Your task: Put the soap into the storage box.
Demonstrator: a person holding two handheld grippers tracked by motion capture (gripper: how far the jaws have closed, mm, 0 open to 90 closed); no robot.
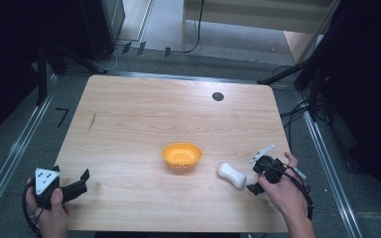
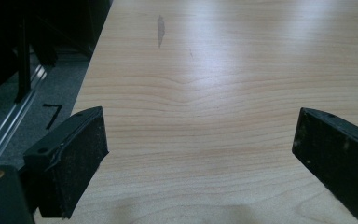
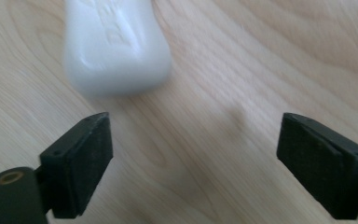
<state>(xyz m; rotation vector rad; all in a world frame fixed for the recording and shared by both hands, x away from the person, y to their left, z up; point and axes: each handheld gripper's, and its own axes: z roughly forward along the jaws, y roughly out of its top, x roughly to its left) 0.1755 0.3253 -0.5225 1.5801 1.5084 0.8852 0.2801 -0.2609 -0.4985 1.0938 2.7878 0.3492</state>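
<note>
— Hands first, nearest the edge: what are they doing?

— Left tongs (image 1: 79, 182) are resting low at the near left corner of the bench (image 1: 129, 114), jaws standing wide apart over bare wood, gripping nothing. Right tongs (image 1: 259, 173) are hovering near the right edge, jaws also spread wide and holding nothing.

— And the thing being worked on?

— White soap bar (image 1: 232, 174) is lying flat on the bench just beside the right tongs, a little toward the middle. In the right gripper view the soap bar (image 3: 114, 46) is sitting ahead of the jaws and off toward the left one, not between them, apart from both.

— So which step is this?

— I'm judging it as the approach to a grasp: the right tongs are lining up, nothing clamped yet. The next move is calling for a shift toward the bar so it lies between the jaws, then lowering and closing across its narrow waist.

— Farther out?

— Orange bowl (image 1: 181, 155) is standing empty near the middle, beyond the soap and to its left, probably where the bar is heading. A dark round spot (image 1: 218, 96) is sitting near the far edge.
</note>
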